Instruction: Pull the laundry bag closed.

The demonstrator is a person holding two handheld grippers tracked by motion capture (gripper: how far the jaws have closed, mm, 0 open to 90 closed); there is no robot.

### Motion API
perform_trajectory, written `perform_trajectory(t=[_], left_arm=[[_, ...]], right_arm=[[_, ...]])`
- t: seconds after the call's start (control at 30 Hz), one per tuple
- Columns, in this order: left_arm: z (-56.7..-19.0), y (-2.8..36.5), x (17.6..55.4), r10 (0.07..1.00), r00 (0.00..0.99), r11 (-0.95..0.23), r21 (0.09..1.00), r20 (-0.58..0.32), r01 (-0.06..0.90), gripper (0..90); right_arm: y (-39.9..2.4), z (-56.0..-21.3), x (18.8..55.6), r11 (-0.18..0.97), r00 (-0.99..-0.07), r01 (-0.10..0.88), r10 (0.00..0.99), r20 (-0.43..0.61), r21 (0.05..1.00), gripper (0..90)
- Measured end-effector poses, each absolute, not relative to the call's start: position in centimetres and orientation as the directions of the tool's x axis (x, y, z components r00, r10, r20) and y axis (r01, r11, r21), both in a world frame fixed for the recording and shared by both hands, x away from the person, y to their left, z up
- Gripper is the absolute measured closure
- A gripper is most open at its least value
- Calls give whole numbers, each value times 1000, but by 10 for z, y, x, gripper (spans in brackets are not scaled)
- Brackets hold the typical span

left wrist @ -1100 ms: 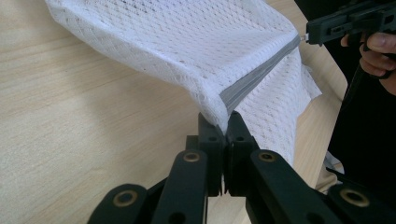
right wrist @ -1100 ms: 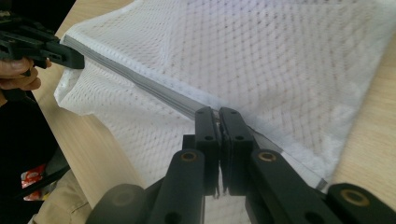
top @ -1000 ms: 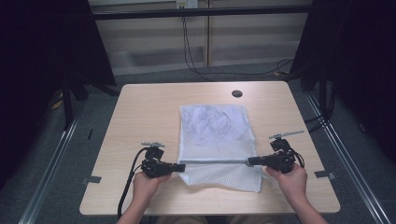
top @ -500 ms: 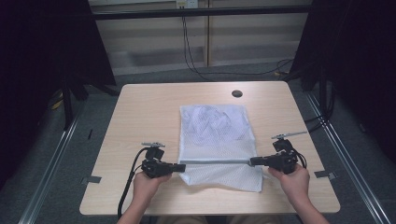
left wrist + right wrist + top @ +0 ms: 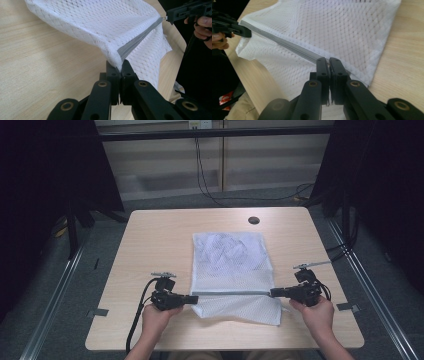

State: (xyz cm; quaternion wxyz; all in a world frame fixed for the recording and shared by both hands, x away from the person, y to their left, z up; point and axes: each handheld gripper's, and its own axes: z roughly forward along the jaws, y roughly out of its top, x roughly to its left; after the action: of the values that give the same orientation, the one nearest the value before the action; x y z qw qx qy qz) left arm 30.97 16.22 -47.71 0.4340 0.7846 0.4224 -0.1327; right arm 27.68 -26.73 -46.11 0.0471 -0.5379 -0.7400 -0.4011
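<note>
White mesh laundry bag (image 5: 231, 270) with grey zipper band (image 5: 230, 293) lies mid-table, just nearer than the round cable hole (image 5: 253, 220). Left gripper (image 5: 194, 298) and right gripper (image 5: 274, 293) each clamp one zipper end. Judged light, limp, snag-prone; the zipper band gives the firmest hold.

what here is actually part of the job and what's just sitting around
In the job: white mesh bag; its grey zipper strip; left gripper and right gripper, each shut on an end of the strip.
Just there: table; table's round hole; floor cables.
</note>
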Motion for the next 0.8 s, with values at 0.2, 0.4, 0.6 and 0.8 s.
perform_trajectory(t=[0.2, 0.4, 0.6, 0.8], left_arm=[[-477, 162, 310, 544, 607, -267, 567, -579, 779, 884], [-477, 163, 310, 553, 610, -267, 573, -567, 775, 884], [-477, 163, 310, 553, 609, -269, 570, -568, 776, 884], [-477, 164, 310, 555, 608, -271, 568, -568, 777, 884]], right_arm=[[-269, -461, 276, 93, -411, 837, 759, 506, 540, 868], [-271, -461, 276, 95, -409, 835, 766, 496, 541, 869], [-278, -462, 274, 84, -397, 838, 771, 498, 539, 868], [-278, -463, 274, 88, -400, 837, 772, 494, 540, 868]])
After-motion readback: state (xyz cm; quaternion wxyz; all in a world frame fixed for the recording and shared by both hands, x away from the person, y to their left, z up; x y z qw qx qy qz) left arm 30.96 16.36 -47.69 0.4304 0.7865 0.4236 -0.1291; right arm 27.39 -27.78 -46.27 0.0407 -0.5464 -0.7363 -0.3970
